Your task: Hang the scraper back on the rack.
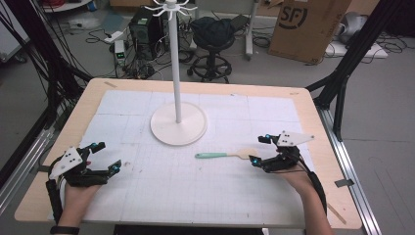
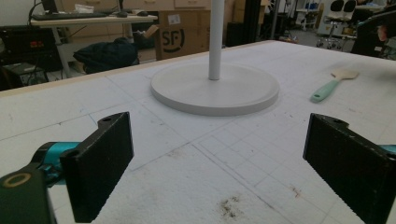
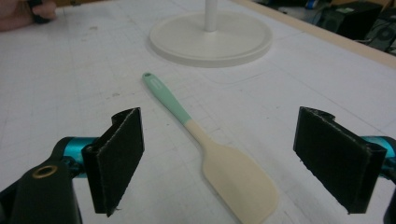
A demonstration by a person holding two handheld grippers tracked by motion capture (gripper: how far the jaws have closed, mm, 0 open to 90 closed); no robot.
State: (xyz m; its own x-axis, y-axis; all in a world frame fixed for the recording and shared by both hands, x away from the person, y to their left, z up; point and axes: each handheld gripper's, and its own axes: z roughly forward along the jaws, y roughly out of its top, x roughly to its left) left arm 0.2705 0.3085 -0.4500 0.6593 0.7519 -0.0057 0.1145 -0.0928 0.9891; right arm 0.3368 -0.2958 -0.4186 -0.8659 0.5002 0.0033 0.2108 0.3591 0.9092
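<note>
A spatula (image 1: 226, 154) with a mint-green handle and a cream blade lies flat on the white mat, right of centre. In the right gripper view the spatula (image 3: 210, 144) lies between and just ahead of the wide-apart jaws, blade nearest. My right gripper (image 1: 260, 150) is open, right behind the blade, holding nothing. My left gripper (image 1: 107, 156) is open at the table's front left, empty; in the left gripper view the spatula (image 2: 332, 84) shows far off at the right. A white stand (image 1: 177, 122) with a round base and a tall pole rises mid-table.
The white gridded mat (image 1: 147, 196) covers most of the wooden table (image 1: 313, 117). Beyond the far edge are a black stool (image 1: 211, 36), a cardboard box (image 1: 306, 24), a computer tower (image 1: 142, 24) and cables. Black frame legs (image 1: 342, 83) stand at the right.
</note>
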